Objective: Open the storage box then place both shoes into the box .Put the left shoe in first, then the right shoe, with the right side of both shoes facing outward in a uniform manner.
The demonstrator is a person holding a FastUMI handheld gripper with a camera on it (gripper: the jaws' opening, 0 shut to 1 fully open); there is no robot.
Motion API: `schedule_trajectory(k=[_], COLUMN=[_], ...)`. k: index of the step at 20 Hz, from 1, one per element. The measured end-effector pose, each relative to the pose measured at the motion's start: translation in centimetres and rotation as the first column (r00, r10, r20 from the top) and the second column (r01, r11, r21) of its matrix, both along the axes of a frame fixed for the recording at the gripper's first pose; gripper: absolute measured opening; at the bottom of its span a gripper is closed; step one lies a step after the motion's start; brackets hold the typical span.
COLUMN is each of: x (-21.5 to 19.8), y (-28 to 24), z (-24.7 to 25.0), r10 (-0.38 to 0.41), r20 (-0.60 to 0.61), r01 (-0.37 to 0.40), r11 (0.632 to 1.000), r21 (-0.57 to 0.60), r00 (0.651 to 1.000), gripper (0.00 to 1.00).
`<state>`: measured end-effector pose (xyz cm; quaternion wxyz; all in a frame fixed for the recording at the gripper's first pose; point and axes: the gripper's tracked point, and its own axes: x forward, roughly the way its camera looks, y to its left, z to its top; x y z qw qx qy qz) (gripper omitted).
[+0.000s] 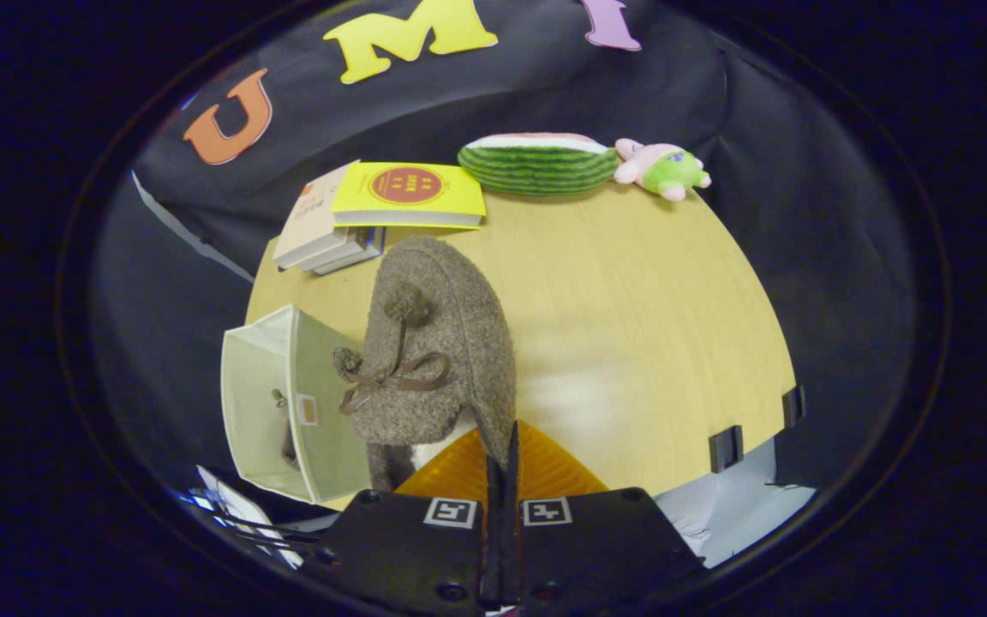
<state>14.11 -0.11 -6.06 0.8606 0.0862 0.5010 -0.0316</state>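
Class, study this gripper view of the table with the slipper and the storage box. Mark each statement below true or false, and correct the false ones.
1. The claw grips the grey felt slipper by its rim. True.
2. The storage box stands open beside the slipper. True.
3. The yellow book lies alone on the table. False: it tops a stack of books.
4. The plush watermelon slice lies inside the box. False: it lies at the table's far edge, beside a pink and green plush toy.
5. The slipper has a bow with pompoms. True.
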Motion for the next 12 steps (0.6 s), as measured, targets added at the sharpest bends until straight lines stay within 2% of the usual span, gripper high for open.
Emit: schedule_trajectory(k=[3, 8, 12], x=[-0.4, -0.4, 0.0], y=[5.2, 14.0, 18.9], z=[2.3, 2.6, 1.0], r10=[0.032, 0.098, 0.082], r20=[0.024, 0.052, 0.083], r01=[-0.034, -0.105, -0.099], r11=[0.997, 0.980, 0.970], r21=[0.068, 0.166, 0.224], r00=[0.999, 0.994, 0.993], gripper=[0.06, 0.06, 0.06])
